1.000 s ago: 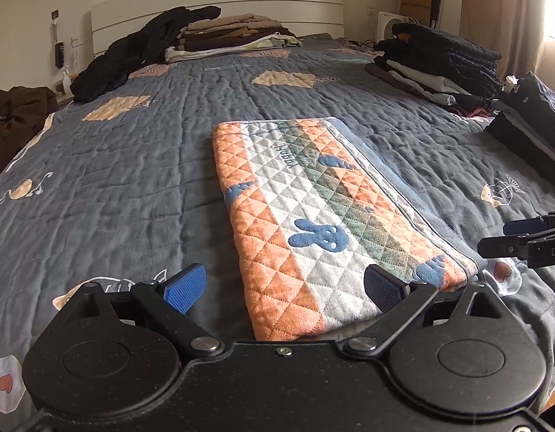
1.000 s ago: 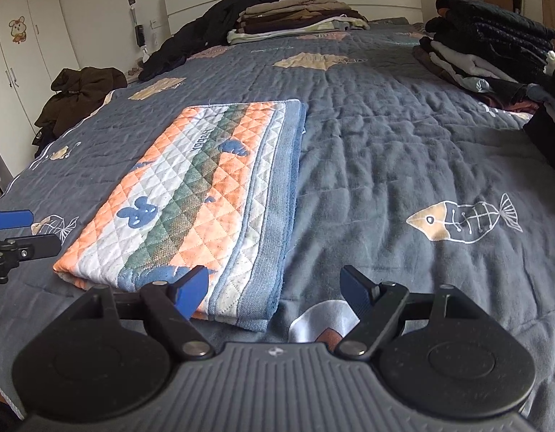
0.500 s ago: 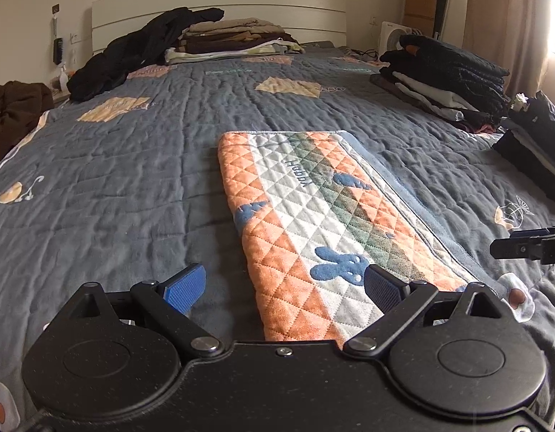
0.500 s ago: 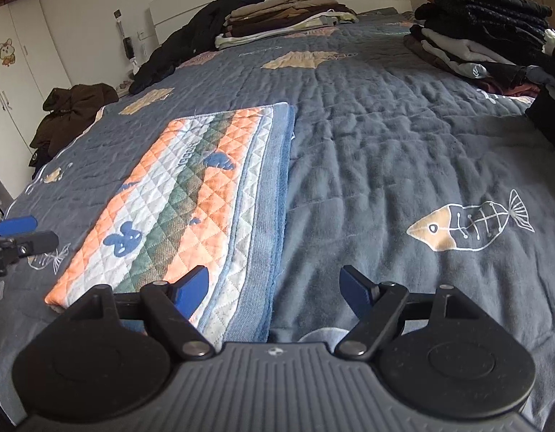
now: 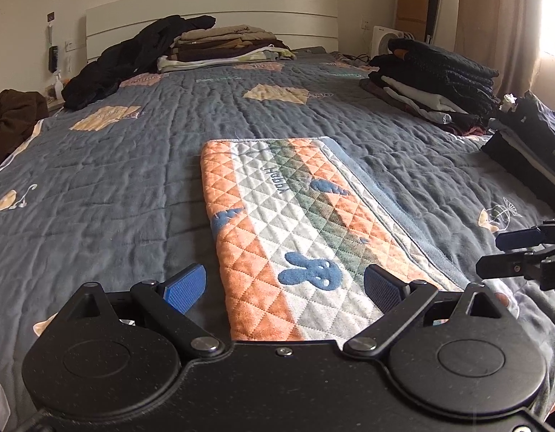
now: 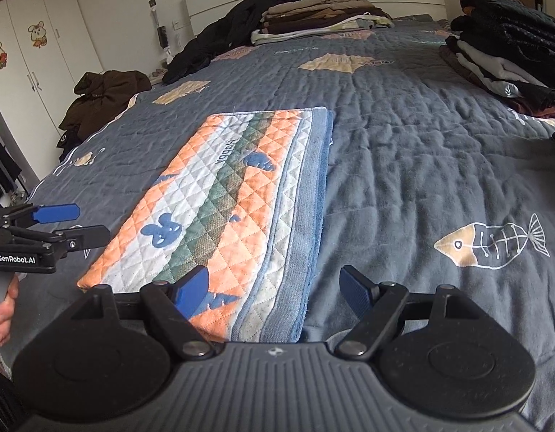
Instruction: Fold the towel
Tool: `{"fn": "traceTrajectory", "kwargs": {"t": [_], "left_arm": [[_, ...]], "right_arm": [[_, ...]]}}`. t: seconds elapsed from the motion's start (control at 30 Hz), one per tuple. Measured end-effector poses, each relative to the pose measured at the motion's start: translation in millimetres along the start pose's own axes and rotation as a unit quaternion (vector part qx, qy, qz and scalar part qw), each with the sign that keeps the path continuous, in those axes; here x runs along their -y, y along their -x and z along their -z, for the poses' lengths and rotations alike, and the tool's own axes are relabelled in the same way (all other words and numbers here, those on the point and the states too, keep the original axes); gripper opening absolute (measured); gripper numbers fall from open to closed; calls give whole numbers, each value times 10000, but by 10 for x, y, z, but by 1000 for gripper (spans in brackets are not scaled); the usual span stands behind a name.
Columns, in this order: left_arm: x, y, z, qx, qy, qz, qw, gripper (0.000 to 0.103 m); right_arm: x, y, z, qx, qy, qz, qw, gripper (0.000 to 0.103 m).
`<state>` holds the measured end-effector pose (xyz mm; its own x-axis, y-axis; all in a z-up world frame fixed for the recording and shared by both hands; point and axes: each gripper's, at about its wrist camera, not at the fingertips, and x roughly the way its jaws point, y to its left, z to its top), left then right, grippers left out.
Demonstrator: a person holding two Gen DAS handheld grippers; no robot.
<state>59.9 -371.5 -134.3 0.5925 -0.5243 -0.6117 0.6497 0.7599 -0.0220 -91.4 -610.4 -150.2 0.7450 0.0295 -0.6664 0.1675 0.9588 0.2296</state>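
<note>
A quilted towel, orange, white and green with blue rabbits, lies folded into a long strip on the grey bedspread. My left gripper hovers open over its near end, the fold's left edge between the blue pads, which touch nothing. My right gripper is open above the towel's near right corner, its left pad over the cloth and its right pad over the bedspread. Each gripper shows in the other's view: the right gripper at the right edge, the left gripper at the left edge, held by a hand.
Stacks of folded clothes line the bed's right side, more folded clothes and a dark jacket lie by the headboard. A brown garment hangs off the left edge. The grey bedspread surrounds the towel.
Both views have shifted a little: the towel now sits lower and nearer in each frame, and both grippers stay open over its near end. The towel itself has not moved.
</note>
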Motion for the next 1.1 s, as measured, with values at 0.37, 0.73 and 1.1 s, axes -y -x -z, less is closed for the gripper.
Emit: {"fn": "traceTrajectory", "kwargs": {"t": [0.37, 0.73, 1.1], "left_arm": [[364, 295, 87, 157, 186, -89, 9997, 95], [535, 1265, -46, 417, 237, -337, 9983, 95], [602, 1359, -68, 530, 324, -347, 9975, 98]], "right_arm": [[-48, 454, 37, 186, 28, -173, 9997, 79], [-453, 1109, 66, 412, 255, -436, 9979, 79], [-501, 1403, 150, 453, 393, -433, 9973, 79]]}}
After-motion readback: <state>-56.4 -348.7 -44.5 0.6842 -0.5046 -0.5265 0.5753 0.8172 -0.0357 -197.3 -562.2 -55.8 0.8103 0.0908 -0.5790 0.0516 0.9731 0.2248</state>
